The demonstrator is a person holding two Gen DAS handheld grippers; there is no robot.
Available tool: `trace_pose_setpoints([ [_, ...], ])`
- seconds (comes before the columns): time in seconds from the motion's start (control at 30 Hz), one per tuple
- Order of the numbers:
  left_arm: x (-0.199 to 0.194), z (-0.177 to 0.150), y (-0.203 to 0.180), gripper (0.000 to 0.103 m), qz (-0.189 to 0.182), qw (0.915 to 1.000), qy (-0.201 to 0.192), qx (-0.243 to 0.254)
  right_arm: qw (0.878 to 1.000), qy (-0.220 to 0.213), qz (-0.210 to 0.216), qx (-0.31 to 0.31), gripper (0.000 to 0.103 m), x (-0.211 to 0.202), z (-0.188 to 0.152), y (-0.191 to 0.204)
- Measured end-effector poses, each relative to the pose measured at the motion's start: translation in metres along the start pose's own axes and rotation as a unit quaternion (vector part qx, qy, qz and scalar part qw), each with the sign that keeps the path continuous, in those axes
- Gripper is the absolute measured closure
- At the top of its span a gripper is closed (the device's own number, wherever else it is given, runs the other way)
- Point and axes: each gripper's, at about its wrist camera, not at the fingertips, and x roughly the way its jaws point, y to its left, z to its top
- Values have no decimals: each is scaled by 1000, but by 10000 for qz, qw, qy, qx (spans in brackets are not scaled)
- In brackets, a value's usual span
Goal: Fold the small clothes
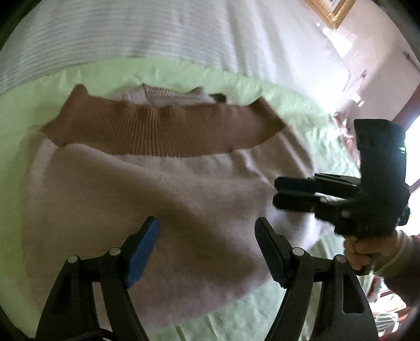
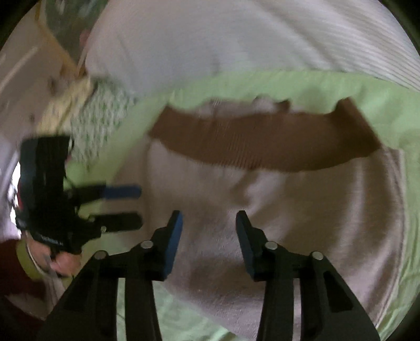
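Observation:
A small pale pink sweater (image 1: pixel 162 199) with a brown ribbed band (image 1: pixel 162 131) lies folded on a light green cloth (image 1: pixel 34 105). My left gripper (image 1: pixel 207 230) is open and empty, hovering over the sweater's near part. My right gripper (image 1: pixel 274 192) comes in from the right at the sweater's right edge, its jaws only slightly apart. In the right wrist view the sweater (image 2: pixel 302 209) and brown band (image 2: pixel 262 141) fill the middle, my right gripper (image 2: pixel 208 223) is open above it, and my left gripper (image 2: pixel 140 204) is at the left, open.
The green cloth (image 2: pixel 341 86) lies on a white striped bed cover (image 1: pixel 131 31). A gold picture frame (image 1: pixel 330 13) and pink wall are at the upper right. A patterned green-white fabric (image 2: pixel 105 112) lies at the left in the right wrist view.

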Motion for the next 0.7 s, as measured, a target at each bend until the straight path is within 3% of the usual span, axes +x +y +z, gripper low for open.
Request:
trace_pose_setpoints([
  [0.2, 30, 26, 30, 32, 475, 9987, 5, -179, 9981, 404, -454, 92, 68, 42, 17, -37],
  [0.27, 34, 39, 44, 35, 582, 9979, -50, -262, 9957, 270, -821, 349, 71, 45, 25, -57],
  [0.33, 35, 47, 55, 35, 564, 9978, -114, -341, 9925, 122, -1070, 571, 81, 44, 35, -76],
  [0.4, 34, 56, 64, 37, 713, 9966, -190, -367, 9876, -43, -1358, 790, 94, 41, 44, -94],
  [0.5, 24, 62, 86, 37, 1126, 9918, -350, -487, 9776, -320, -1752, 1121, 103, 32, 56, -120],
  [0.53, 22, 63, 98, 40, 1310, 9890, -364, -580, 9748, -382, -1838, 1209, 103, 29, 58, -127],
  [0.63, 13, 58, 125, 55, 1254, 9874, -396, -879, 9644, -634, -1921, 1704, 103, 18, 59, -151],
  [0.7, 5, 55, 129, 55, 1216, 9868, -421, -984, 9650, -707, -1899, 1666, 101, 13, 63, -143],
])
